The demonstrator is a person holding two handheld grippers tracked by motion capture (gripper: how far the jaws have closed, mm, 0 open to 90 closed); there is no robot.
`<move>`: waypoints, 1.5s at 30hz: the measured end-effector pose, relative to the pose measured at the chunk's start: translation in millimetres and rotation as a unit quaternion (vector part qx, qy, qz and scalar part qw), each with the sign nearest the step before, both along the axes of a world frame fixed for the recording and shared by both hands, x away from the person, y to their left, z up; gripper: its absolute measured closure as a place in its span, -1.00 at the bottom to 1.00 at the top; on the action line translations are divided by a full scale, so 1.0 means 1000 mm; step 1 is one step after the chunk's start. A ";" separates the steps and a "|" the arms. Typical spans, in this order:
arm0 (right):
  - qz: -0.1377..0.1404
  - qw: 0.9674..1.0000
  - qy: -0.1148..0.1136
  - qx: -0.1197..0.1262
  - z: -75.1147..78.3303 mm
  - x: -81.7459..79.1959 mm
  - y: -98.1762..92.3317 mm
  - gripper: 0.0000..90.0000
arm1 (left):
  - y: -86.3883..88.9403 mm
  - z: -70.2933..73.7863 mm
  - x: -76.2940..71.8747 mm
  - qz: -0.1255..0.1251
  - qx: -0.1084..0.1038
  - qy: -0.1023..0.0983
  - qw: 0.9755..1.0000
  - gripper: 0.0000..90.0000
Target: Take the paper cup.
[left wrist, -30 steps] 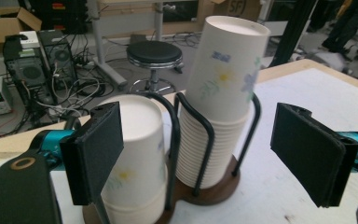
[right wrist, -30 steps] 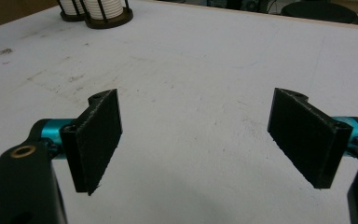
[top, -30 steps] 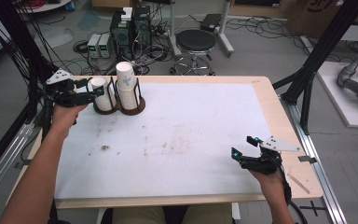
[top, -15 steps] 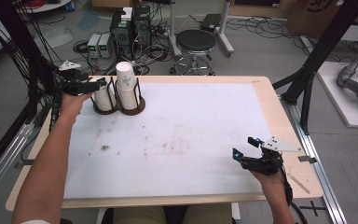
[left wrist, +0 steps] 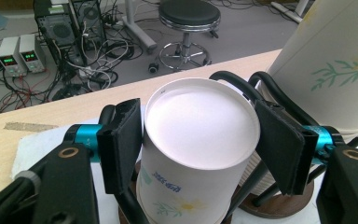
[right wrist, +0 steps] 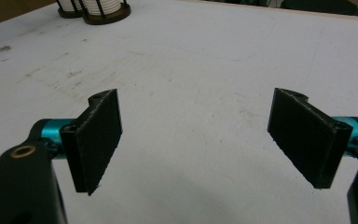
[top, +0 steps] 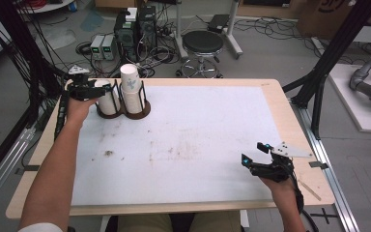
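A white paper cup (left wrist: 200, 130) with a flower print stands upside down in the left ring of a black wire cup holder (top: 124, 114) at the table's far left. My left gripper (left wrist: 199, 140) has just been closing and its pads (left wrist: 121, 140) now press on both sides of that cup (top: 107, 98). A taller stack of cups (top: 131, 87) fills the right ring, close beside the jaws. Near the front right edge my right gripper (top: 254, 152) hovers open over the white mat (right wrist: 200, 56), with nothing between its pads (right wrist: 98, 140).
The holder has a dark wooden base (left wrist: 284, 210). The white mat (top: 188, 140) covers most of the wooden table (top: 275, 96) and bears a few dark stains. Beyond the far edge are a stool (top: 202, 46), cables and electronic boxes (top: 104, 46) on the floor.
My left gripper moved right to the left cup and its jaws closed onto it. The right gripper stayed where it was.
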State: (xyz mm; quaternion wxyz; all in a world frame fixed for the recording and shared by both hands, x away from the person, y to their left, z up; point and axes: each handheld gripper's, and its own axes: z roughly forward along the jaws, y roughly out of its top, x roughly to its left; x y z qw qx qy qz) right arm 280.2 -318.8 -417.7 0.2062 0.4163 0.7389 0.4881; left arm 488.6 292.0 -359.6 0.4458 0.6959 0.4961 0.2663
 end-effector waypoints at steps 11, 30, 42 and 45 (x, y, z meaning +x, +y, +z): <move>0.005 1.000 0.000 -0.003 0.000 0.001 0.002 -0.60 | 0.008 0.020 -0.013 0.018 -0.042 -0.057 0.997 -0.17; 0.016 1.000 0.002 -0.005 0.001 0.003 0.008 -0.60 | 0.022 0.064 -0.060 -0.010 -0.114 -0.145 0.983 -0.17; 0.014 1.000 -0.003 -0.002 0.003 0.002 0.008 -0.60 | 0.012 0.070 -0.104 -0.059 -0.125 -0.146 0.980 -0.16; 0.017 1.000 -0.006 -0.004 0.003 0.002 0.009 -0.60 | 0.004 0.065 -0.122 -0.083 -0.120 -0.145 0.979 -0.16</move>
